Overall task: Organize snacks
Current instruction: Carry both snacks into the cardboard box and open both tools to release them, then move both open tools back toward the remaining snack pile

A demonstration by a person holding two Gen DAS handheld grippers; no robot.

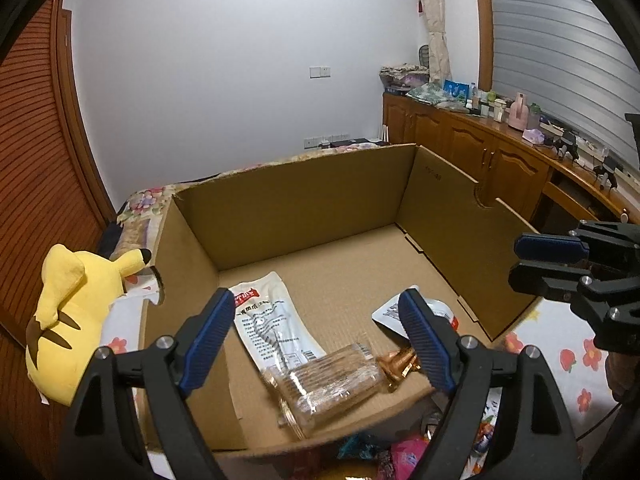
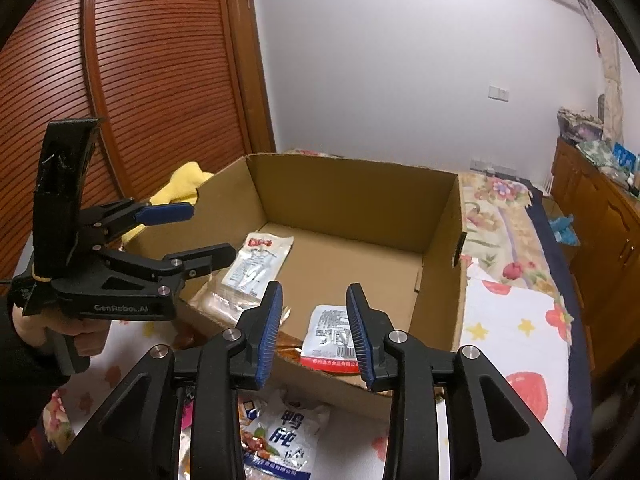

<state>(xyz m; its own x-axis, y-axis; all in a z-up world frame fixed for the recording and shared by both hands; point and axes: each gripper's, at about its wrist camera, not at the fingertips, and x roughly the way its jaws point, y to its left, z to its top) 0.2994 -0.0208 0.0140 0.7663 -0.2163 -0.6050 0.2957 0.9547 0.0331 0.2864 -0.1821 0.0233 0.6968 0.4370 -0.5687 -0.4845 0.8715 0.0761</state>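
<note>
In the left wrist view, the left gripper (image 1: 316, 320) filled the lower frame, its blue-padded jaws spread wide and holding nothing. Beyond it, mid-frame, sat an open cardboard box (image 1: 304, 196) on a floral bedspread (image 1: 560, 352). Three snacks lay on the box floor near the lower edge: a long white pouch (image 1: 272, 320) with a red label and black print, a clear pack of brown biscuits (image 1: 336, 380) with a gold twisted end, overlapping the pouch's lower end, and a small white packet (image 1: 390, 314) partly hidden behind the right jaw. The right gripper (image 1: 516, 262) entered at the right edge, empty, jaws slightly parted. A yellow plush (image 1: 68, 312) lay at the left, just beside the box. More wrappers (image 1: 400, 456) showed at the bottom edge.

In the right wrist view, the right gripper (image 2: 314, 320) sat low centre, jaws apart and empty. The packet (image 2: 332, 336), white with a red border, lay between them inside the box (image 2: 440, 288). The pouch (image 2: 260, 264) lay left of centre. The left gripper (image 2: 208, 232) reached in from the left, open. A white bag (image 2: 284, 436) with blue characters lay at the bottom, outside the box.
</note>
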